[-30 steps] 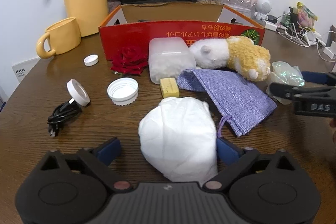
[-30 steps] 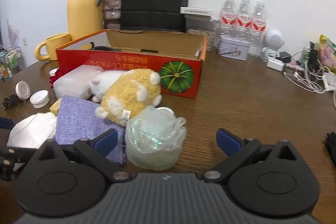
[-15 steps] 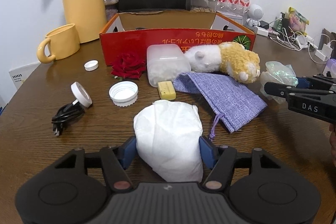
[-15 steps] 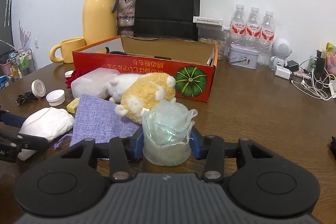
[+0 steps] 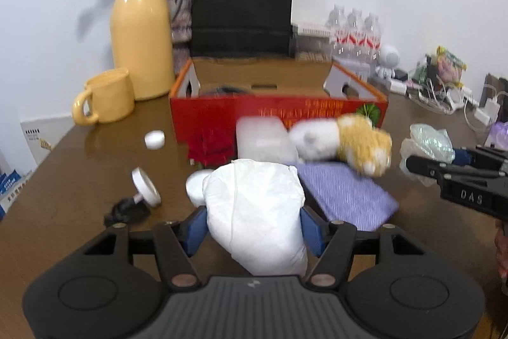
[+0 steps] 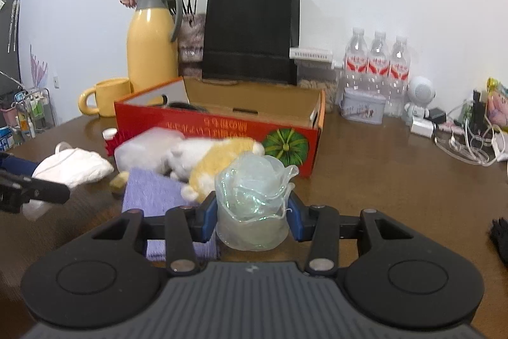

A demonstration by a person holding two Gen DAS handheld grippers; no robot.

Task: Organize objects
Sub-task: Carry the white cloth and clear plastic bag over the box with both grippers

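Risk notes, left wrist view first. Left gripper [image 5: 254,226] is clamped on a white crumpled bundle [image 5: 254,212], blue pads pressing its flanks; its jaws have just been closing, with the bundle between them. The bundle looks soft and slack, and its lower end hangs below the pads. Judgement: it could slide out or sag under its own weight, since soft paper or cloth gives the pads little to bite on. A white cap [image 5: 195,185] sits just behind it and a purple cloth pouch [image 5: 346,196] just beside; a low carry toward the red cardboard box [image 5: 276,116] might drag either one. Plush toy [image 5: 343,145] and frosted container [image 5: 263,142] lie between bundle and box, so the near wall is crowded.

Right wrist view. Right gripper [image 6: 252,212] is clamped on a clear plastic bag wad [image 6: 254,199], held just above the tabletop [image 6: 381,167]; its jaws have just been closing around that wad. Thin film compresses and springs, so grip may be shallow and the wad could slip out. Both hands heading for one box risks a collision at its opening.
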